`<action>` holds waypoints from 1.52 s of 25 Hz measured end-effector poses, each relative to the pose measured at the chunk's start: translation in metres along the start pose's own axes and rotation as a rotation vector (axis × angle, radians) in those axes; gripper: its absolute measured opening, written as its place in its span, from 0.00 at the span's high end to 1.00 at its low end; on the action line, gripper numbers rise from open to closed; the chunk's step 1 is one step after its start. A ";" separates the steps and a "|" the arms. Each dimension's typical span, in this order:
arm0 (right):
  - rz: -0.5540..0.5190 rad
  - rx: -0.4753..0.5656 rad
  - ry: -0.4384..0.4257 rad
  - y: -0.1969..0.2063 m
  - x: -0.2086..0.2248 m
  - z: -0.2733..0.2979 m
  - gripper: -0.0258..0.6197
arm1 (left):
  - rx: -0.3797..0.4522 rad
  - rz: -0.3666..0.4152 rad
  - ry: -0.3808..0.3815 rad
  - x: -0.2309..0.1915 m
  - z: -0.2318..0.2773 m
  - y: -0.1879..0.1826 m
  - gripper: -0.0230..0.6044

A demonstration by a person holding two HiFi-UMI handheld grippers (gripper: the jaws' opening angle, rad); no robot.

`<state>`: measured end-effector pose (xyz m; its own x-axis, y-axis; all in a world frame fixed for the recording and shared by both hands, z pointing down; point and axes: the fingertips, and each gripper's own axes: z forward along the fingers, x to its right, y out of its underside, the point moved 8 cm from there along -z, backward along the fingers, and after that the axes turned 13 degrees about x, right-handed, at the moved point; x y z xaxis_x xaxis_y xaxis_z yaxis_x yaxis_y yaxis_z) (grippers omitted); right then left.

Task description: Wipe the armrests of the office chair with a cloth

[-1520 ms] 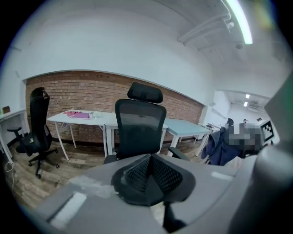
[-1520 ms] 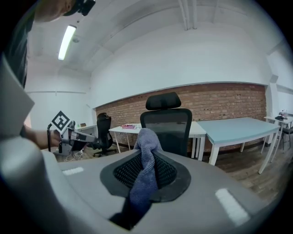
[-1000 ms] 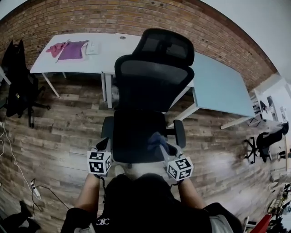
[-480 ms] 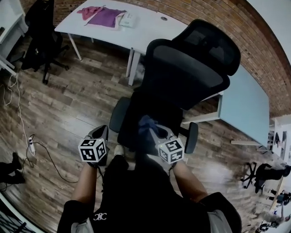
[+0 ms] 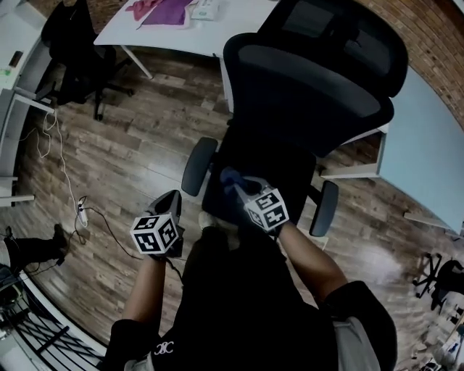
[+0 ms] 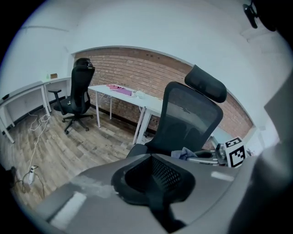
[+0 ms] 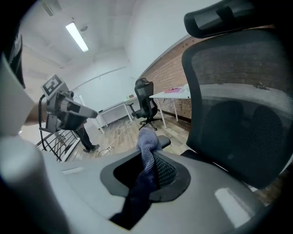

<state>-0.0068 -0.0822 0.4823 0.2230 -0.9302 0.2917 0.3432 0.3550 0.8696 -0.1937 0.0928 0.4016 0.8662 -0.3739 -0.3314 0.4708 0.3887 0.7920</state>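
We stand at the front of the black office chair (image 5: 308, 109), its mesh back and headrest toward the white desk (image 5: 225, 25). The wood floor (image 5: 130, 145) spreads round it. A 2nd black chair (image 5: 72, 43) stands well apart at our left, and pink and purple fabric (image 5: 163, 11) lies on the desk top.

The chair's 2 armrests flank the seat: the left armrest (image 5: 198, 165) and the right armrest (image 5: 324, 208).

Our right gripper (image 5: 239, 185) reaches over the front of the seat. Its jaws are clamped on the blue-grey cloth (image 5: 229, 176), which bunches up beyond the jaw tips and trails dark back between them. The cloth hangs over the seat, nearer the left armrest than the right one, touching neither.

Our left gripper (image 5: 172, 197) is held outside the chair, near the left armrest, over the floor. Its jaws are closed together with nothing between them.

Each gripper's cube carries black-and-white square markers.
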 end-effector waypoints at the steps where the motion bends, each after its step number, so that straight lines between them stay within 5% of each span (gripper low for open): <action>1: -0.002 -0.010 -0.007 0.004 0.007 0.005 0.87 | 0.002 -0.005 -0.017 0.003 -0.002 0.001 0.95; 10: -0.108 -0.105 -0.070 0.011 0.045 0.087 0.88 | 0.001 0.019 -0.119 0.002 -0.033 0.010 0.95; 21: -0.137 -0.234 0.046 -0.013 0.086 0.184 0.88 | 0.002 -0.033 -0.185 -0.023 -0.067 0.023 0.95; 38: -0.043 -0.357 -0.045 0.066 -0.023 0.188 0.88 | -0.026 -0.042 -0.097 -0.072 -0.072 0.024 0.95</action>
<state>-0.1610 -0.0554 0.6085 0.1634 -0.9454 0.2821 0.6505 0.3182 0.6896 -0.2324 0.1900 0.4073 0.8259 -0.4696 -0.3120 0.5116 0.3919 0.7647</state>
